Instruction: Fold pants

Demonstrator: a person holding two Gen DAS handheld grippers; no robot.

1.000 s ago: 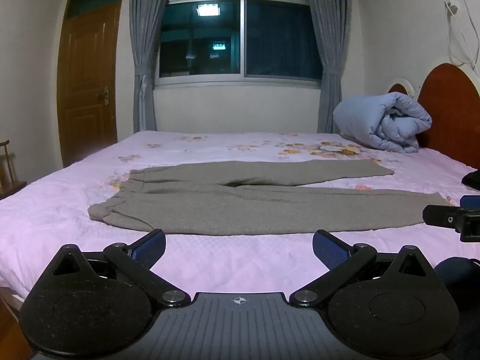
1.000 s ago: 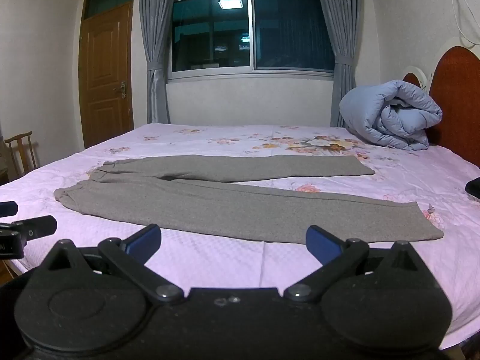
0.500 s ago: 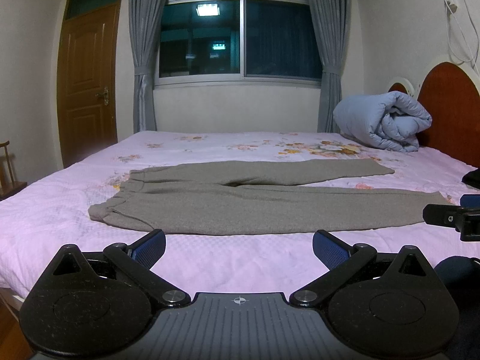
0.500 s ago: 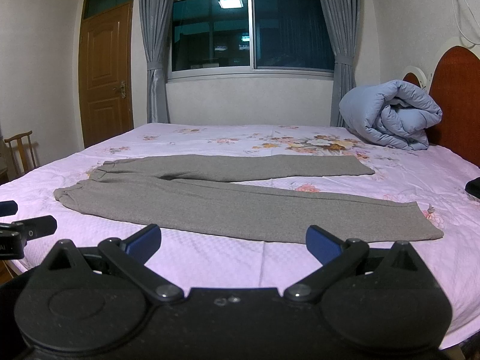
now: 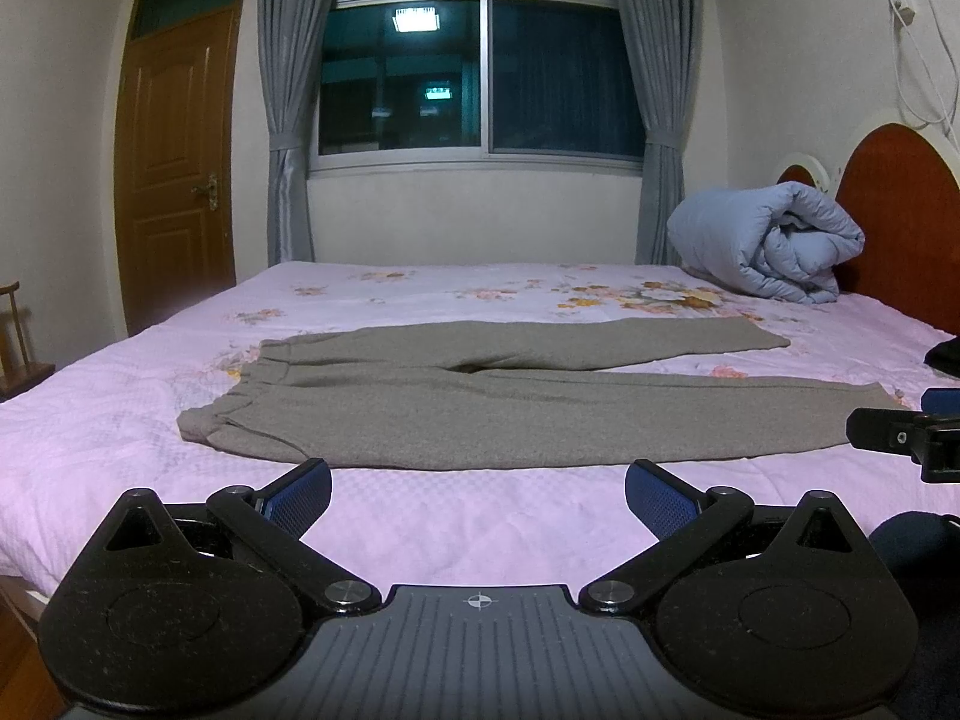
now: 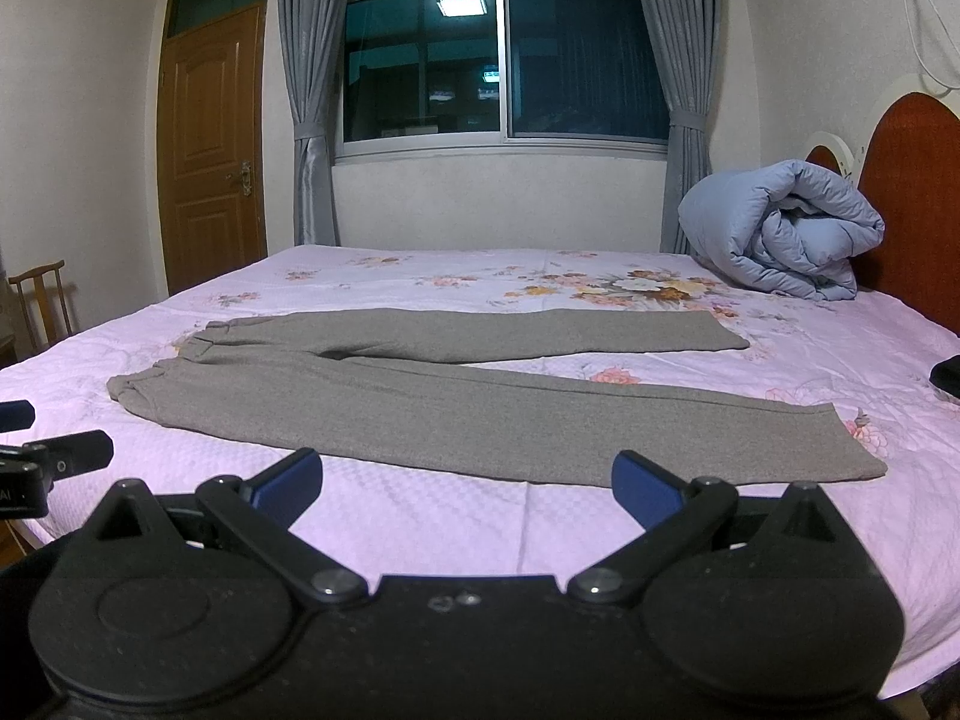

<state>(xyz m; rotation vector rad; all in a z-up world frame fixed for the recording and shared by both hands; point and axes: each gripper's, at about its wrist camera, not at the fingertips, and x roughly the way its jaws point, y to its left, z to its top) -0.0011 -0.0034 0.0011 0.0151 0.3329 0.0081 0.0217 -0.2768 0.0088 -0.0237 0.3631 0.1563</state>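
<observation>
Grey pants [image 5: 480,402] lie flat on the pink bed [image 5: 420,516], waistband to the left, both legs spread out to the right; they also show in the right wrist view [image 6: 420,396]. My left gripper [image 5: 478,495] is open and empty, held short of the pants' near edge. My right gripper [image 6: 467,483] is open and empty, near the lower leg's near edge. Each gripper's tip shows at the edge of the other's view, the right one [image 5: 900,435] and the left one [image 6: 60,459].
A rolled blue duvet [image 5: 768,246] lies at the bed's far right by the red headboard [image 5: 900,210]. A dark object [image 5: 945,357] lies at the bed's right edge. A wooden door [image 5: 174,180] and a chair [image 6: 42,300] stand at the left.
</observation>
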